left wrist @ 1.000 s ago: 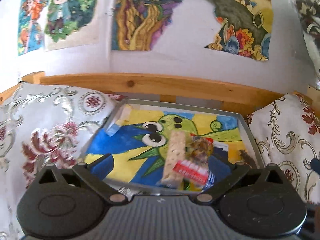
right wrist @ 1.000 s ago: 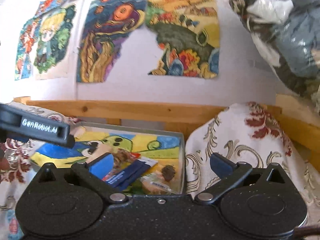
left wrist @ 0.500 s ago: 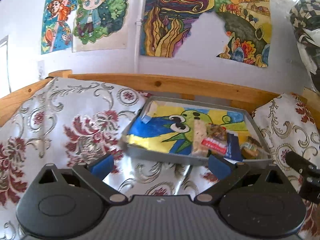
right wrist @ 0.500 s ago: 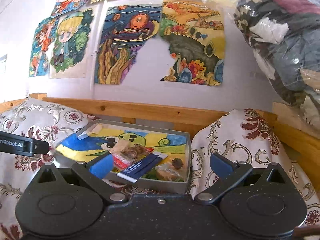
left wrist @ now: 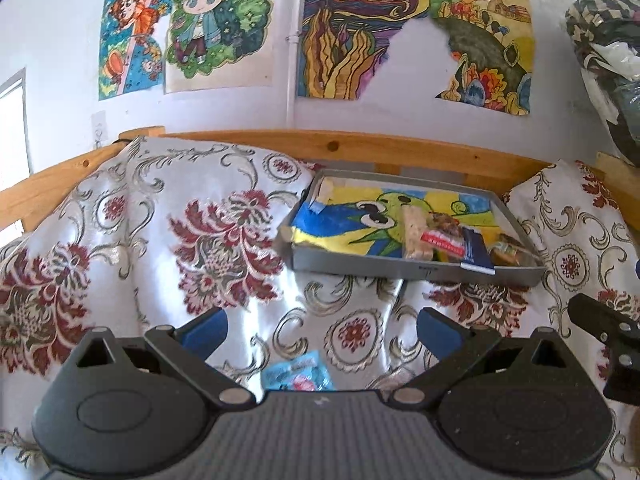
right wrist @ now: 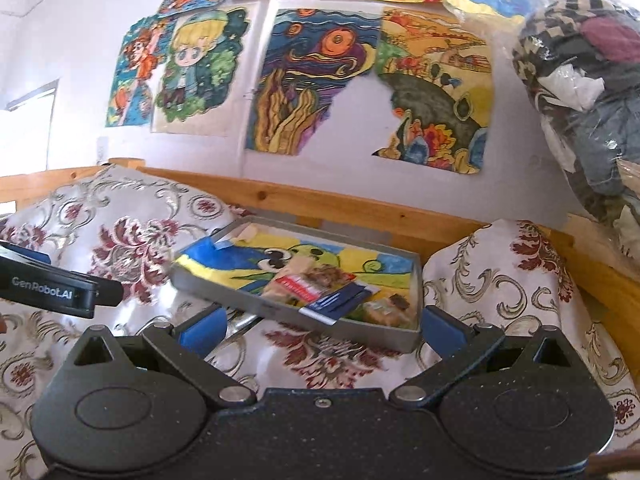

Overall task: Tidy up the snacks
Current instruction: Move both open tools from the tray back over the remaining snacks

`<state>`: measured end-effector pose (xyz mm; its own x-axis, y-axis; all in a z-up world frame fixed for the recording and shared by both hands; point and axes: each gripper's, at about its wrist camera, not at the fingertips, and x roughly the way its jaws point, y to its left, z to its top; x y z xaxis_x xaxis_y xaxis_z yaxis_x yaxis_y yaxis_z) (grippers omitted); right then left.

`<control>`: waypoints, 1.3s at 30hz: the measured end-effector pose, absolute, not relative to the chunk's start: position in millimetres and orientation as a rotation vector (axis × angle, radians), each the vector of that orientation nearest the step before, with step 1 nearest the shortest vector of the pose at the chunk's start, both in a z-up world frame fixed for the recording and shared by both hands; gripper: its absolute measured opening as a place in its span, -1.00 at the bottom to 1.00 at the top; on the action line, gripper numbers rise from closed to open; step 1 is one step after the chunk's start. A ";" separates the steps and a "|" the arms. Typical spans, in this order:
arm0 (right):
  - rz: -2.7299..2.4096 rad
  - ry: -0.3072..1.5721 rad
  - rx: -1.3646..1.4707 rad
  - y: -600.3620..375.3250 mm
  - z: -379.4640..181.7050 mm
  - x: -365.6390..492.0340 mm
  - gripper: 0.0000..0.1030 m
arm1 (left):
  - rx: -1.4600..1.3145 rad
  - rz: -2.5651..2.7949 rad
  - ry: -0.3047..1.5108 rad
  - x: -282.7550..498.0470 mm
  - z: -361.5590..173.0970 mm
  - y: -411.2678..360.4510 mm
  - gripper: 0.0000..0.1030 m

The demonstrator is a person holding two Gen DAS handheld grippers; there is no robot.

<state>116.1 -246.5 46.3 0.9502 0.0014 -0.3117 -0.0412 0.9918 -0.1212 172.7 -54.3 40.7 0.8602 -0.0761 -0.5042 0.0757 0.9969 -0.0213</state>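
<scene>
Left wrist view
Left gripper: I see my jaws spread wide with nothing between them, hovering over the cloth.
Blue packet: it lies on the cloth just ahead of the gripper body, between the two fingers, partly hidden by the body.
Tray: a grey tray sits on the cloth further ahead and to the right, near the wooden rail.
Snacks: I count several wrappers crowded in the tray's right half: a pale bar, a red-labelled pack and a dark blue pack that overhangs the near rim.
Tray floor: a painted sheet in blue, yellow and green, bare on the left.
Right gripper: I see only a black part of it at the right edge.

Right wrist view
Right gripper: my jaws are wide apart and hold nothing.
Tray: it sits just ahead of the fingers, tilted on the cloth, its near right corner close to the right fingertip.
Snacks: they lie in the tray's right half, the blue pack over the near rim.
Left gripper: a black finger marked GenRobot.AI comes in from the left edge; I cannot tell its jaws from here.
Wall: drawings hang above the rail.
</scene>
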 end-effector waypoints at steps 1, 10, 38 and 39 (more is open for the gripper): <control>0.025 0.319 -0.127 -244.1 46.0 113.2 0.99 | -0.005 -0.078 0.531 170.8 39.5 -51.6 0.99; 0.076 0.365 -0.148 -218.2 36.9 88.5 0.99 | -0.018 -0.064 0.549 155.8 28.1 -26.1 0.99; 0.167 0.648 -0.448 -154.2 -11.1 97.9 0.99 | 0.136 -0.157 0.770 143.7 -22.8 5.1 0.99; 0.158 0.660 -0.438 -156.6 -11.3 99.9 0.99 | 0.141 -0.167 0.771 144.0 -22.8 3.5 0.99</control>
